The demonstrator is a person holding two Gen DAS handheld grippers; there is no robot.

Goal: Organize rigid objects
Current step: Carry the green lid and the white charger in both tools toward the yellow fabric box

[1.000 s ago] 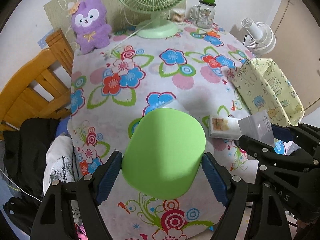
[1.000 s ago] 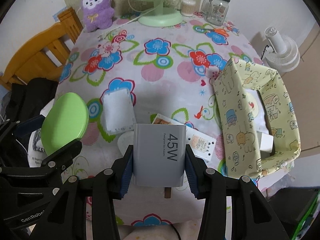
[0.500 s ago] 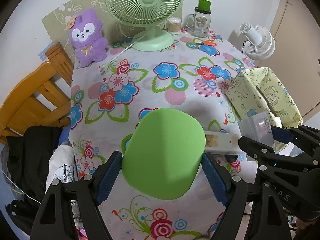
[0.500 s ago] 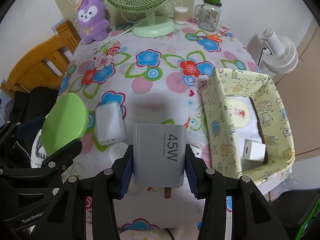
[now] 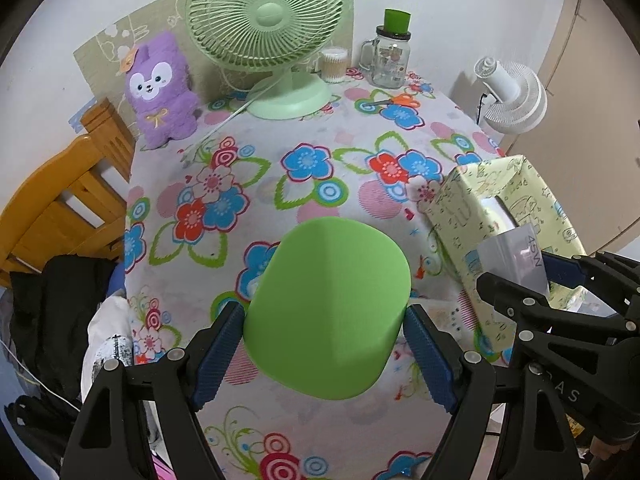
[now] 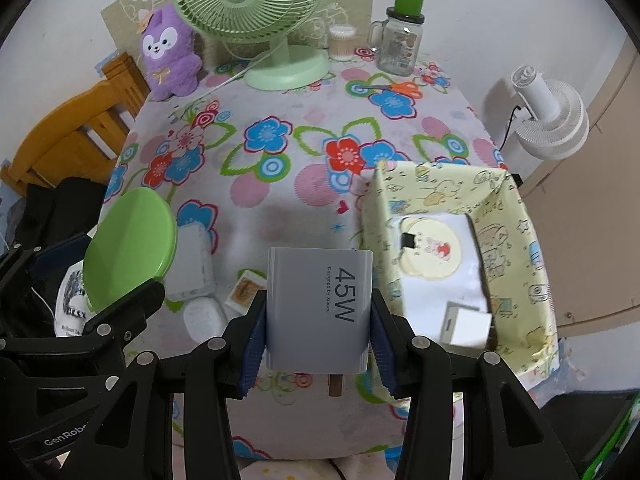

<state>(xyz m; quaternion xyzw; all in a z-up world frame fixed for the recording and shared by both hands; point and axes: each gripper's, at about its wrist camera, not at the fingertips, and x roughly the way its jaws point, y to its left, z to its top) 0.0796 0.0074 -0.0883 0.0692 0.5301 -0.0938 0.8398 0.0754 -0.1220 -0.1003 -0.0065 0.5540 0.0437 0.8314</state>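
Note:
My left gripper [image 5: 326, 348] is shut on a flat green rounded case [image 5: 328, 304], held above the floral table; the case also shows in the right wrist view [image 6: 130, 246]. My right gripper [image 6: 318, 334] is shut on a grey 45W charger [image 6: 318, 312], held above the table's front edge, left of the yellow patterned storage box [image 6: 516, 232]. The charger also shows in the left wrist view [image 5: 516, 256]. The box holds a white cube charger [image 6: 466, 324] and a small black item [image 6: 408, 240]. On the table lie white cases [image 6: 192, 264] and a small white box [image 6: 244, 290].
At the table's back stand a green fan [image 5: 276, 44], a purple plush [image 5: 160, 92], a glass jar mug [image 5: 390, 56] and a cotton swab tub [image 5: 334, 65]. Orange scissors [image 6: 396, 88] lie near the jar. A wooden chair [image 5: 52, 208] is left, a white fan [image 6: 548, 120] right.
Both grippers have risen and pulled back from the table with their objects still held. The right gripper has shifted toward the yellow box, whose inside now shows more fully.

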